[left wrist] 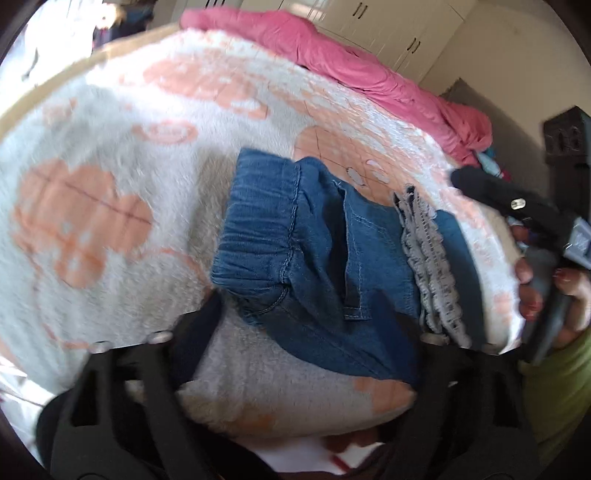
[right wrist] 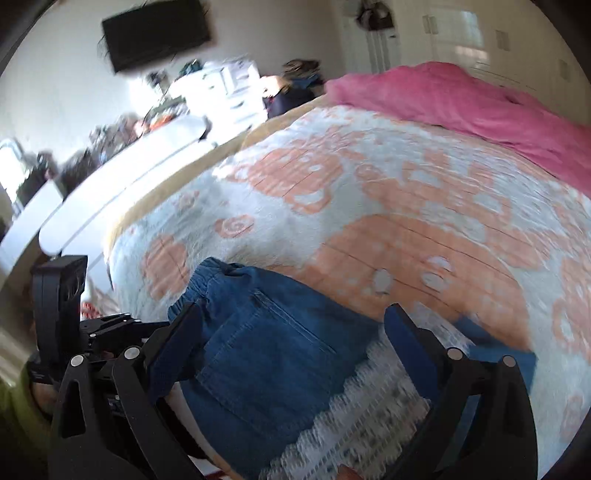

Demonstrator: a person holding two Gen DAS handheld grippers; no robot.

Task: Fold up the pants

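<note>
Folded pants point(left wrist: 317, 251), blue denim, lie on the bed near its near edge, on a fluffy white blanket point(left wrist: 110, 166) with peach flower shapes. Elastic waistband sits at the left end of the bundle in the left wrist view; a back pocket faces up. A strip of grey-white lace trim point(left wrist: 428, 266) runs across the right part of the pants, with more denim showing past it on the right.

Left gripper point(left wrist: 310, 332): partly open, jaws standing either side of the near edge of the pants. The left finger is just beside the waistband corner and the right finger is near the lace; the pads do not seem to press on the cloth, though blur makes contact hard to judge. Nothing held.

Right gripper point(right wrist: 291, 325): wide open, hanging above the pants. Denim and lace show between the jaws, but the pads are clear of the fabric. Nothing gripped. In the left wrist view the same tool shows at the far right edge, with the person's hand point(left wrist: 535, 291) wrapped round its handle and a green sleeve point(left wrist: 554, 387) below.

A pink quilt point(right wrist: 461, 99) is bunched along the far side of the bed. White cupboards point(left wrist: 388, 22) stand behind it. In the right wrist view, a dark TV point(right wrist: 155, 33) hangs on the far wall above a white dresser point(right wrist: 221, 92) with clutter on top. Both views are motion-blurred.
</note>
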